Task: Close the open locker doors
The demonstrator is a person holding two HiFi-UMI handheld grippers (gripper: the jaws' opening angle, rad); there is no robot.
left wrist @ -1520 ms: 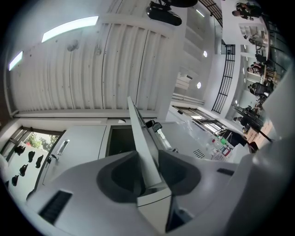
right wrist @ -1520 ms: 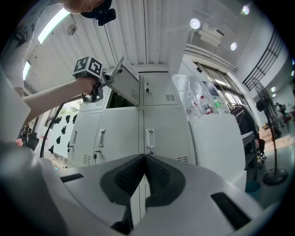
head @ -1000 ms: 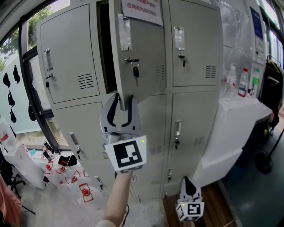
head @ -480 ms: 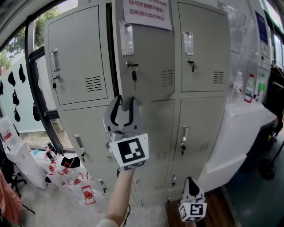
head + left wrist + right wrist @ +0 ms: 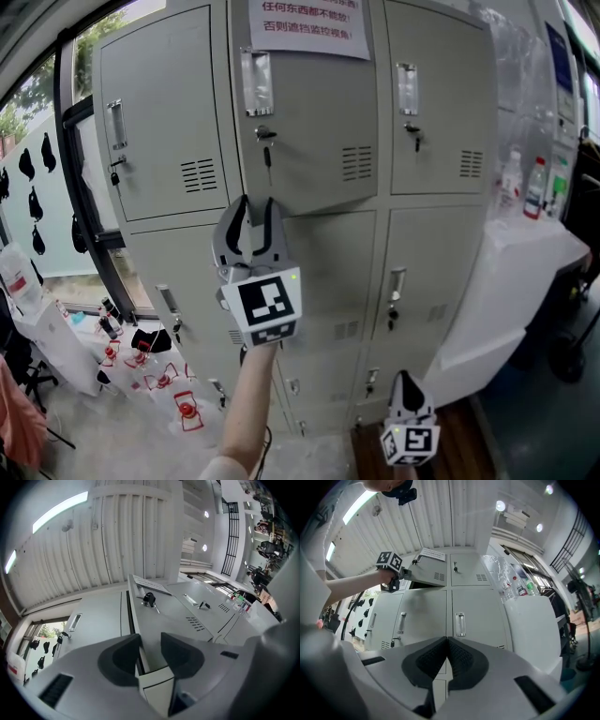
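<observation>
The pale grey sheet-metal locker door in the top row's middle column hangs upright on its right-hand hinges, almost shut but slightly ajar: a dark slit runs down its left edge and its bottom left corner stands proud of the cabinet front. It carries a white paper notice with red print, a clear label holder, a lock with a dangling dark key and a block of vent slots

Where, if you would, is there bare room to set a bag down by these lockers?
Bare: the white counter's front, right of the lockers. Crowded: its back edge, with bottles, and the floor left of the lockers.
</observation>
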